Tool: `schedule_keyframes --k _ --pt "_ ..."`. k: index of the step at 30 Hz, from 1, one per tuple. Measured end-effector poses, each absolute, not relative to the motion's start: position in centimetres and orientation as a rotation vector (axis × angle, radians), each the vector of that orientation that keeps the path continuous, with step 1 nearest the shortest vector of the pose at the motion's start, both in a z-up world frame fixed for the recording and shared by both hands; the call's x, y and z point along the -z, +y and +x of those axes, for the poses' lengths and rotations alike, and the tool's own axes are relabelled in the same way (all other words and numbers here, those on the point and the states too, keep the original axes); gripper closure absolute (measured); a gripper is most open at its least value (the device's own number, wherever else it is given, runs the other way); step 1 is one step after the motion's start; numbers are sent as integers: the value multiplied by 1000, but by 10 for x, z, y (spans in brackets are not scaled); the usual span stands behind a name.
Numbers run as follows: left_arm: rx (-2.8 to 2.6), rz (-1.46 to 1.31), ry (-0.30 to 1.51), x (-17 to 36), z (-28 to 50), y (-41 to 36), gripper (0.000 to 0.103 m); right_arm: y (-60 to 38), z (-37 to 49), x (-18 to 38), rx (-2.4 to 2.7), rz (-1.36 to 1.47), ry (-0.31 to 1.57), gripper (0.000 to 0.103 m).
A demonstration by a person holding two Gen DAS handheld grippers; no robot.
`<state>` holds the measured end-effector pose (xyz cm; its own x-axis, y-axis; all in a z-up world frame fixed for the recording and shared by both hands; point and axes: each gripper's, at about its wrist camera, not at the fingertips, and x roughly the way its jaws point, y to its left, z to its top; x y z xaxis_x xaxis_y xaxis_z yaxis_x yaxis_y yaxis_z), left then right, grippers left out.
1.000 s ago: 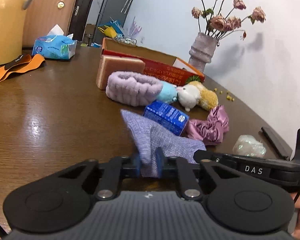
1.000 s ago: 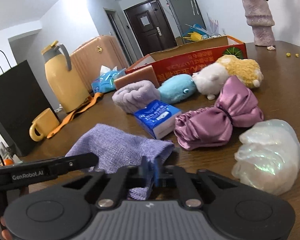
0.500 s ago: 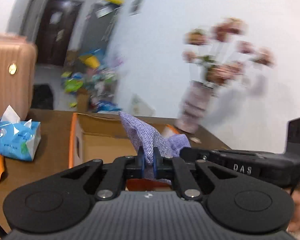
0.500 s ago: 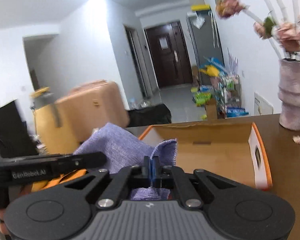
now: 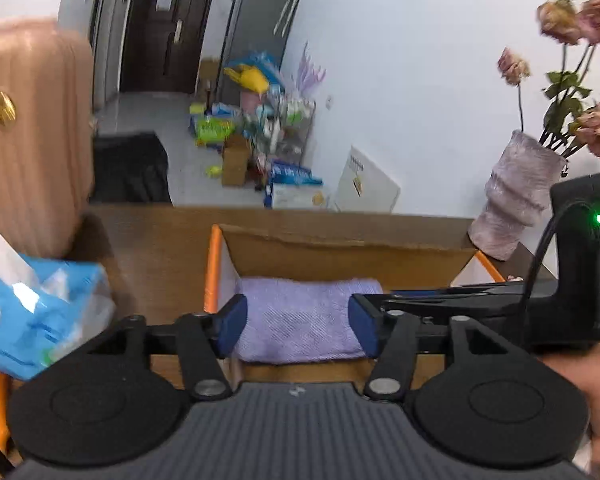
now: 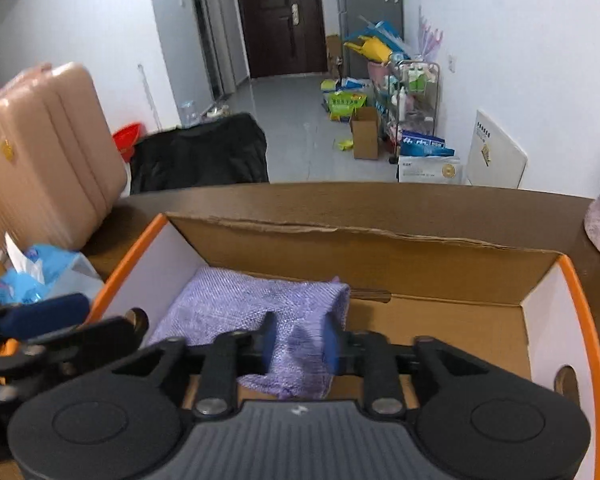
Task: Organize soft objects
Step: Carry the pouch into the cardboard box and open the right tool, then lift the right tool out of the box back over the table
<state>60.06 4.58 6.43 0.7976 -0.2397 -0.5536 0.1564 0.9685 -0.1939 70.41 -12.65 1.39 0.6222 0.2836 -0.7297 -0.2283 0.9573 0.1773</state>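
Observation:
A folded lilac cloth [image 5: 300, 312] lies in the left end of an open cardboard box with orange edges [image 5: 340, 248]. My left gripper [image 5: 298, 322] is open, its blue pads on either side of the cloth and clear of it. In the right wrist view the cloth [image 6: 252, 308] lies on the box floor, and my right gripper [image 6: 298, 344] is open just above the cloth's near corner. The box [image 6: 540, 312] is otherwise empty at its right.
A blue tissue pack [image 5: 32, 312] sits left of the box and also shows in the right wrist view [image 6: 32, 276]. A pink suitcase [image 5: 24, 132] stands beyond the table edge. A vase with dried roses [image 5: 516, 200] stands right of the box.
Both grippers carried the lilac cloth from the table up over the box, lowered it inside, and opened, letting it go.

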Motion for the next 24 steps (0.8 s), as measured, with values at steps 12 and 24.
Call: schedule_keyframes --k 12,24 --pt "204 -27 431 -188 479 51 20 -204 569 -169 -332 64 569 30" --pt "105 84 340 -186 302 51 12 -247 392 -198 -409 36 414 16"
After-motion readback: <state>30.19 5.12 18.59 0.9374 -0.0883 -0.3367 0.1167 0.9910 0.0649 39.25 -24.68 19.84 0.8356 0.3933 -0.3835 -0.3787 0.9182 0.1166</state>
